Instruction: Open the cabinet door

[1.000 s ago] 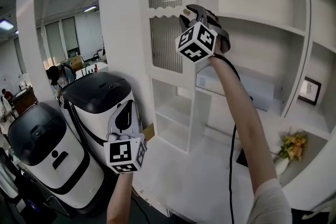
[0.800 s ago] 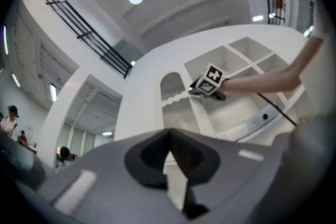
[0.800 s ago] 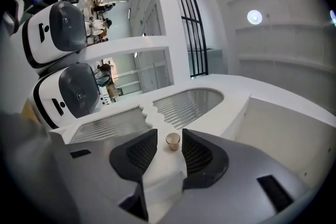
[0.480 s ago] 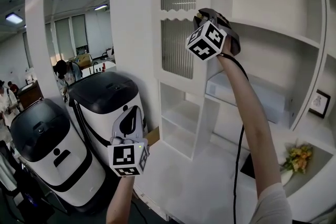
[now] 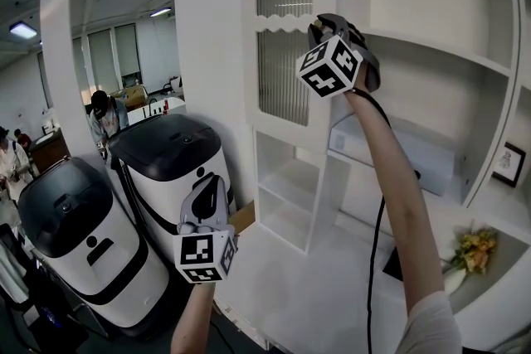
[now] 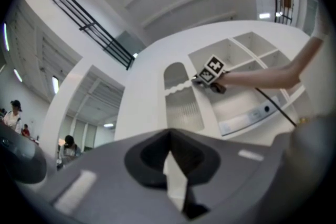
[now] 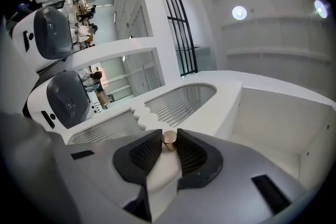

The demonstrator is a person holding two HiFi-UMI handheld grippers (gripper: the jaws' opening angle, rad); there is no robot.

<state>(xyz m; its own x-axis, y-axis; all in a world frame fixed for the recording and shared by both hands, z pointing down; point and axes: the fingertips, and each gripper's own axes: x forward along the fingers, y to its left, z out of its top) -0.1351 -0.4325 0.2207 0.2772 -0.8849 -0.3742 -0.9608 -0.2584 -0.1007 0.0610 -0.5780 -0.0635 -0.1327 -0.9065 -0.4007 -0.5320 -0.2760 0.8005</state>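
Closing round the brass knob (image 7: pixel 169 138), right tool (image 7: pixel 169 142) seemingly touches.

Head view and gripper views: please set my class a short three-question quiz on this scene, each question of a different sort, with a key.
1. True or false: the left gripper grips the cabinet door.
2. Where are the yellow flowers in the head view? A lower right; B upper left; C centre.
3. What stands between the jaws of the right gripper?
Key: 1 False: it hangs low, shut on nothing, apart from the door. 2 A. 3 The brass knob; the jaws are closing on it.
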